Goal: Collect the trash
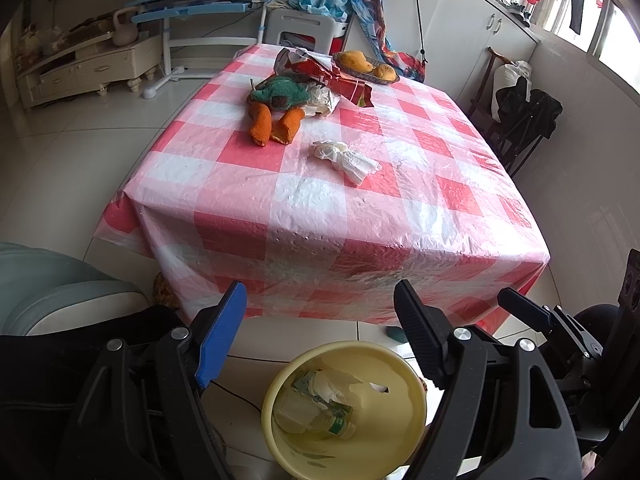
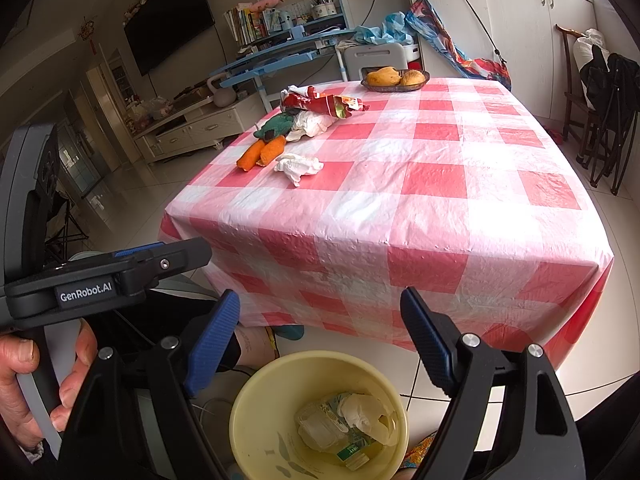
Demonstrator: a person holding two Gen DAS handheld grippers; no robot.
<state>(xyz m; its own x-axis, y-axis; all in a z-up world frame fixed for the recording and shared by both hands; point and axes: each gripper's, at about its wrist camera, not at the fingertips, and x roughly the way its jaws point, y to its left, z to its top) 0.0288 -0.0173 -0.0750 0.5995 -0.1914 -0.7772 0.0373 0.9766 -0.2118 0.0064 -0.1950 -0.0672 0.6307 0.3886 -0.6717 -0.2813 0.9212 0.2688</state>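
Observation:
A yellow bin (image 1: 404,412) (image 2: 256,412) stands on the floor in front of the table and holds a plastic bottle (image 1: 316,420) (image 2: 332,436) and crumpled paper (image 2: 368,412). On the red-checked tablecloth (image 1: 360,208) (image 2: 432,208) lie a crumpled white tissue (image 1: 346,158) (image 2: 298,166), a red snack wrapper (image 1: 328,74) (image 2: 324,104), and a white crumpled bag (image 2: 312,124). My left gripper (image 1: 320,312) is open and empty above the bin. My right gripper (image 2: 320,312) is open and empty above the bin.
A green and orange knitted toy (image 1: 276,108) (image 2: 264,144) lies by the wrapper. A dish of mangoes (image 1: 366,66) (image 2: 396,78) sits at the far edge. A chair (image 1: 516,120) stands right of the table. The left gripper's body (image 2: 104,276) is at left.

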